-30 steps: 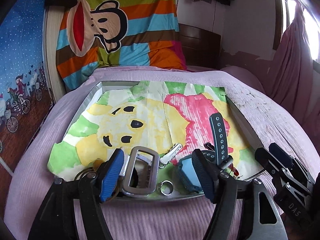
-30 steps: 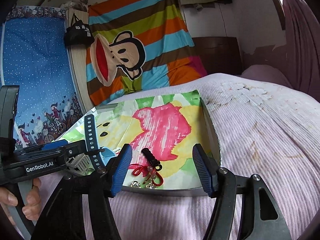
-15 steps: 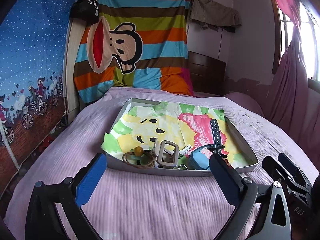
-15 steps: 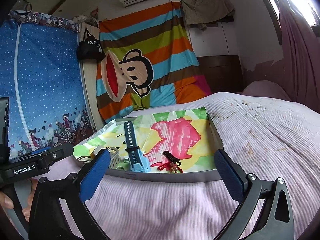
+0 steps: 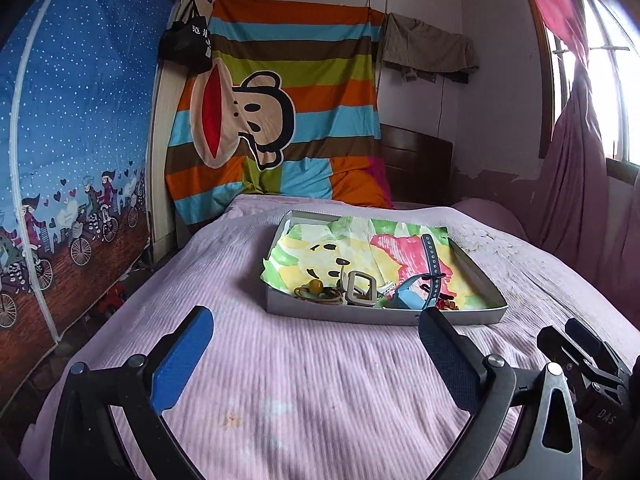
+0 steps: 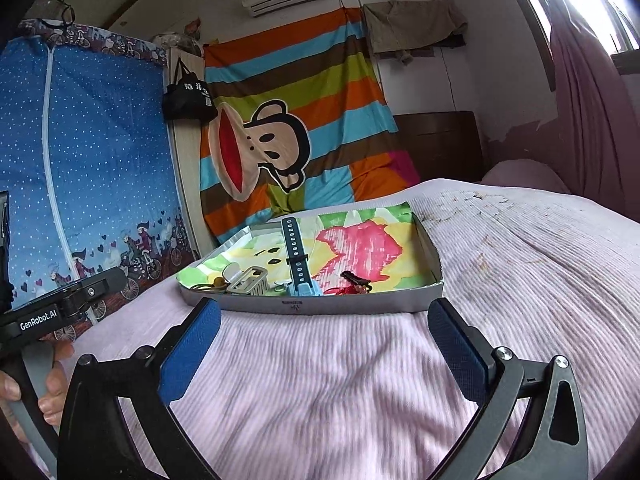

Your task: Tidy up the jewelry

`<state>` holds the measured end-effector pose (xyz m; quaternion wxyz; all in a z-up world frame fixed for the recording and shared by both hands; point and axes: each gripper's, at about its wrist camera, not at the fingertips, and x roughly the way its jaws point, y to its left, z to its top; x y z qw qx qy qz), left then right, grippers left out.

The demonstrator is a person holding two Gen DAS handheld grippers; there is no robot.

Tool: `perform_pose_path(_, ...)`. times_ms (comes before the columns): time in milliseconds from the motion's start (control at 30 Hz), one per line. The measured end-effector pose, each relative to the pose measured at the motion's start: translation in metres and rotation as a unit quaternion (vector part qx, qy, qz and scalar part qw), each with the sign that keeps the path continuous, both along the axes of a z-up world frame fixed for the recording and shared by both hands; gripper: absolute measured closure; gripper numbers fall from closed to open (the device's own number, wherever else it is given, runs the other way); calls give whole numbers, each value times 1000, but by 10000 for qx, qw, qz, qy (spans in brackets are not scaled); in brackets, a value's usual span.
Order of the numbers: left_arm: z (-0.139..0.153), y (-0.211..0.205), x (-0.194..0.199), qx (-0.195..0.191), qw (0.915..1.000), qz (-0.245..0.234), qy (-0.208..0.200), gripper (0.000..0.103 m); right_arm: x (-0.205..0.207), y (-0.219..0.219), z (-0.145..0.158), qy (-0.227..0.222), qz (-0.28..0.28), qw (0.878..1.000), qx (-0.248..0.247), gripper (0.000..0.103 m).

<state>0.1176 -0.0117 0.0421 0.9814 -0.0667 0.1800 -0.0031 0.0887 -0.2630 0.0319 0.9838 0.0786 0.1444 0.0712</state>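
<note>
A shallow grey tray (image 5: 384,316) (image 6: 328,307) lined with a colourful picture lies on the pink bedspread. Along its near edge sit a blue watch (image 5: 430,270) (image 6: 296,256) with its strap upright, a silver buckle (image 5: 360,288) (image 6: 248,280), a bead on dark cords (image 5: 316,288), and a red knotted charm (image 6: 352,286). My left gripper (image 5: 316,356) hovers wide open over the bedspread, well short of the tray, with nothing between its blue pads. My right gripper (image 6: 324,344) is also wide open and empty, just in front of the tray.
The bed (image 5: 280,380) stretches all round the tray. A striped cartoon cloth (image 5: 280,128) hangs at the headboard, a blue patterned wardrobe (image 5: 72,160) stands to the left, and a pink curtain (image 5: 576,184) hangs at the right. A hand (image 6: 48,384) holds the left gripper's handle.
Both grippers have pulled back from the tray's near edge and opened wide. The tray's items, once right at the fingertips, now lie farther ahead.
</note>
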Motion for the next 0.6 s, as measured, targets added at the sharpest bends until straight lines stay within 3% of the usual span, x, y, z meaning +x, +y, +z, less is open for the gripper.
perform_pose_path(600, -20, -12, -45, 263, 9995, -121, -158, 0, -40, 1, 0, -6, -32, 9996, -273, 1)
